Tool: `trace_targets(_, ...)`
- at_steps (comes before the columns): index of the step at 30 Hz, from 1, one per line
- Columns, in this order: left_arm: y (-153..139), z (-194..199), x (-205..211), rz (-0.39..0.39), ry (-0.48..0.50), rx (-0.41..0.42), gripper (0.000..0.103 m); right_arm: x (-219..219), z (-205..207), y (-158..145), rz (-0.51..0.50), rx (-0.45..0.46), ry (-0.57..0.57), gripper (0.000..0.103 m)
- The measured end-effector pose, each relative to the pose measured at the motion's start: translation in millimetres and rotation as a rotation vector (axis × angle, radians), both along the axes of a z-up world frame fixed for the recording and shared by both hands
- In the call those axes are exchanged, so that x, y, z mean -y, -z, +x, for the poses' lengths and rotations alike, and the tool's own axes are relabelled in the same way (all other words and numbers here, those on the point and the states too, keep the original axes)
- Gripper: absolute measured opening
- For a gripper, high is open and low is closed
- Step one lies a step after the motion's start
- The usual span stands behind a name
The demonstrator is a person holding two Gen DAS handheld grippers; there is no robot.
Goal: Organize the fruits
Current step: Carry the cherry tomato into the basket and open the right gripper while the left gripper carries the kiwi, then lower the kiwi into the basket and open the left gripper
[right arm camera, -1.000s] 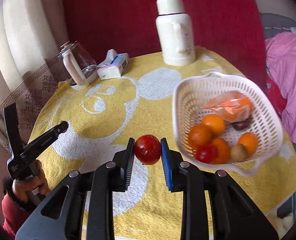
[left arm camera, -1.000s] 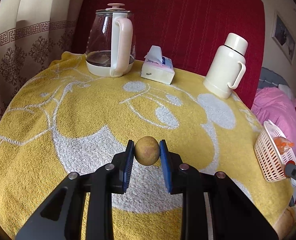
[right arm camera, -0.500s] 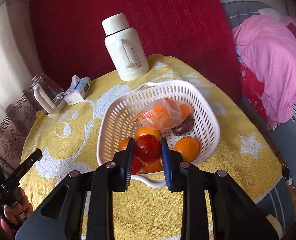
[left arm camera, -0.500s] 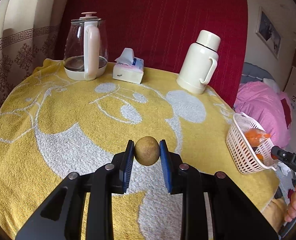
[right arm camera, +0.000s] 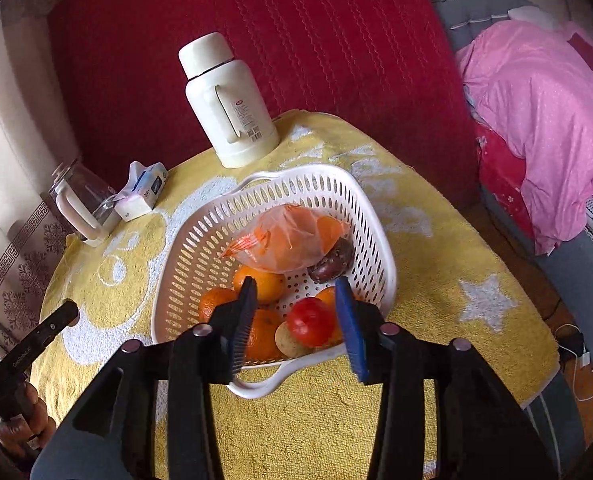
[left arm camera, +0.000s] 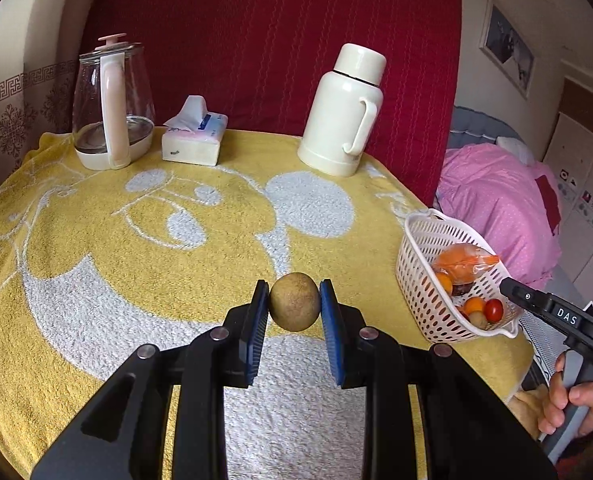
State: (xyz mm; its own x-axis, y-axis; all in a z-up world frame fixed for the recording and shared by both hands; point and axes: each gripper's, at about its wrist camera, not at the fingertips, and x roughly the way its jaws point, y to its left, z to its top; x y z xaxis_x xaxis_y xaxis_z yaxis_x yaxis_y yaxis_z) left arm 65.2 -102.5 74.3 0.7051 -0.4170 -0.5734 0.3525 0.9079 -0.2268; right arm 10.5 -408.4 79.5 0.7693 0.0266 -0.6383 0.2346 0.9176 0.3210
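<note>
My left gripper (left arm camera: 292, 286) is shut on a round brown fruit (left arm camera: 294, 312), held above the yellow towel (left arm camera: 136, 264) left of the white basket (left arm camera: 420, 264). My right gripper (right arm camera: 296, 282) hangs over the basket's (right arm camera: 200, 248) near side, its jaws opening. A red fruit (right arm camera: 310, 322) lies below and between the pads, free of them, among several oranges (right arm camera: 262, 284) and a brown fruit (right arm camera: 286, 340). A bag of orange fruit (right arm camera: 288, 240) and a dark fruit (right arm camera: 332, 264) lie further back in the basket. The red fruit (left arm camera: 493, 309) also shows in the left wrist view.
A cream thermos (left arm camera: 342, 112), a tissue pack (left arm camera: 194, 140) and a glass kettle (left arm camera: 112, 104) stand along the table's back edge by a red cloth. Pink bedding (right arm camera: 536, 120) lies right of the table. A person's hand (left arm camera: 572, 404) holds the right gripper's handle.
My right gripper swung over the basket and its jaws parted, letting the red fruit drop among the others. My left gripper carried the brown fruit rightward, closer to the basket.
</note>
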Motion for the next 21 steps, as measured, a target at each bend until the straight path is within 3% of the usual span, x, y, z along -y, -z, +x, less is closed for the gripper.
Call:
trace_targets(4, -3.3, -1.2, 9.9, 0.004, 0.016, 0.006, 0.026, 10.4, 3.2, -1.8, 0.012, 0.010, 0.006, 0.049)
trace_targets(13, -5.5, -2.6, 27.0, 0.018, 0.055, 0.011, 0.026, 22.8, 43.8, 1.2, 0.181, -0.014, -0.090, 0.049)
trace_targets(18, -3.4, 1.0, 24.4, 0.017, 0.041, 0.003, 0.026, 17.1, 65.4, 2.1, 0.157, -0.038, -0.083, 0.054)
trace_targets(21, -2.6, 3.6, 22.6, 0.014, 0.034, -0.001, 0.026, 16.4, 76.6, -3.0, 0.236, -0.014, -0.133, 0.054)
